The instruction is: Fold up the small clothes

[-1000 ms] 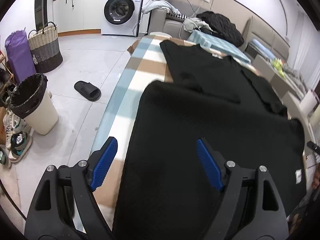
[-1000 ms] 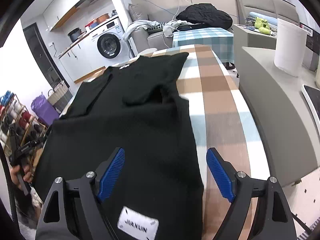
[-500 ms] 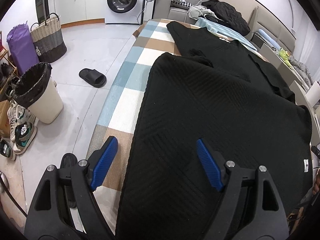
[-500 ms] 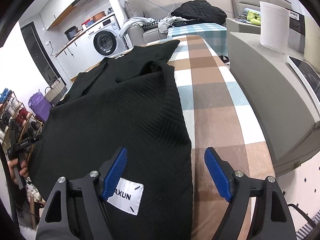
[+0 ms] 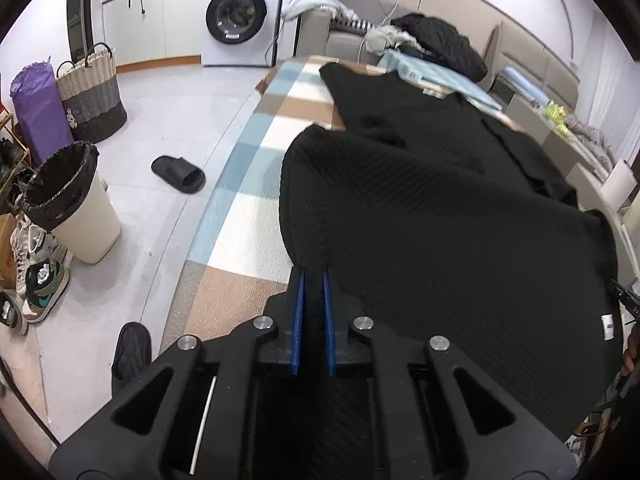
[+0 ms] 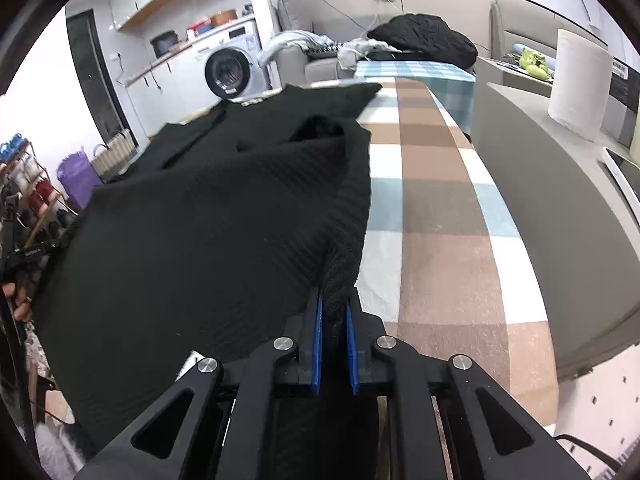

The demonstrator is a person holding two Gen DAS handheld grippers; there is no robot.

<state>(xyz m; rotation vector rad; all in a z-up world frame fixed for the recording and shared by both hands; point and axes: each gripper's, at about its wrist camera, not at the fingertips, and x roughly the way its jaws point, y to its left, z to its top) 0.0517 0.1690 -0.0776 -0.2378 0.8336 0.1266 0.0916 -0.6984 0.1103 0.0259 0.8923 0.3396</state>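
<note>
A black ribbed knit garment (image 5: 432, 208) lies spread along a table with a checked blue, white and brown cloth (image 5: 244, 216). My left gripper (image 5: 313, 280) is shut on the garment's near left corner and lifts it a little off the cloth. In the right wrist view the same garment (image 6: 208, 232) fills the left half. My right gripper (image 6: 334, 300) is shut on its near right corner, which bunches upward between the blue pads. The garment's far end with the sleeves (image 6: 320, 104) lies flat on the table. A small white label (image 5: 607, 326) shows at the near right hem.
Left of the table are a bin with a black liner (image 5: 68, 208), a black slipper (image 5: 178, 174), a wicker basket (image 5: 92, 92) and shoes (image 5: 42, 284). A washing machine (image 5: 240, 20) and sofa with dark clothes (image 5: 440, 44) stand behind. A grey counter with a paper roll (image 6: 580, 84) runs along the right.
Both grippers have gone from open to shut, each pinching a near corner of the black garment. The near edge has risen and bunched at both corners.
</note>
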